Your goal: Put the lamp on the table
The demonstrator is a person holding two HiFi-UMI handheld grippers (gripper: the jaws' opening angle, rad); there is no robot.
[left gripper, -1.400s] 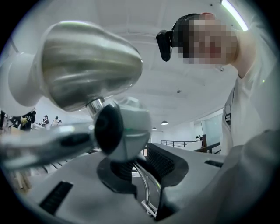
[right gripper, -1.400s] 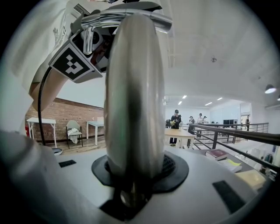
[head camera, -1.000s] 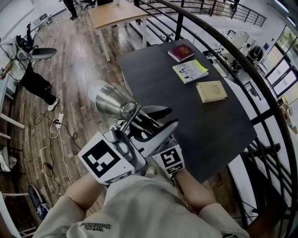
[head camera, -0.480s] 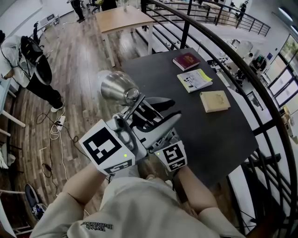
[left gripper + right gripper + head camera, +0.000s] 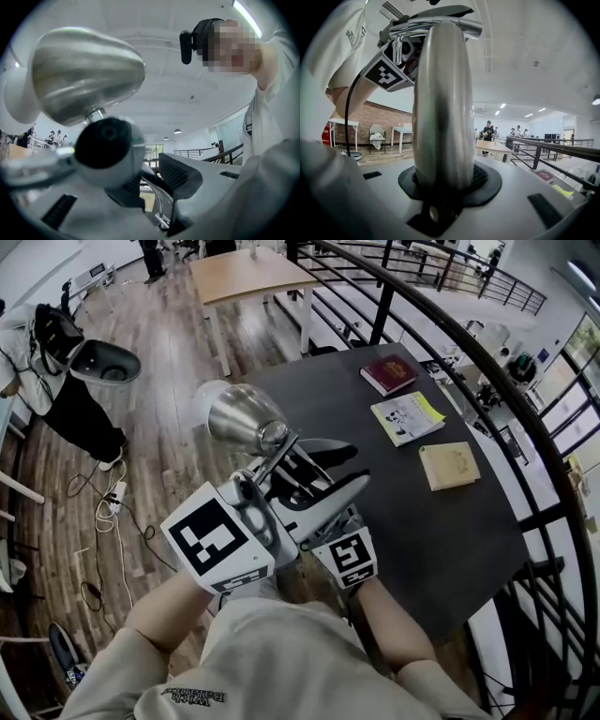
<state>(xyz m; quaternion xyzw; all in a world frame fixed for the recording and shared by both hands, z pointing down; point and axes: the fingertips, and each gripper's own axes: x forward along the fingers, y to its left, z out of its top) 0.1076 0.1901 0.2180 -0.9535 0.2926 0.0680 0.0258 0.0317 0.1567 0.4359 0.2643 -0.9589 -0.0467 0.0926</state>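
Note:
I hold a metal lamp between both grippers in front of my chest. In the head view its shiny shade (image 5: pixel 246 418) points up and left, over the wooden floor just off the dark table's (image 5: pixel 394 512) near left corner. My left gripper (image 5: pixel 279 486) is shut on the lamp's thin rods under the shade. The shade (image 5: pixel 84 75) and a round joint (image 5: pixel 110 150) fill the left gripper view. My right gripper (image 5: pixel 330 491) is shut on a broad metal part of the lamp (image 5: pixel 440 103), which stands pressed on its black pad (image 5: pixel 485 180).
On the table lie a dark red book (image 5: pixel 389 373), a yellow-white booklet (image 5: pixel 407 417) and a tan block (image 5: pixel 449 465). A black railing (image 5: pixel 525 409) curves round its far side. Behind are a wooden table (image 5: pixel 248 276), a person (image 5: pixel 56 381) and cables (image 5: pixel 103 512) on the floor.
Both grippers have carried the lamp along together. In the head view the dark table and its books have slid right and down. Both grips look unchanged.

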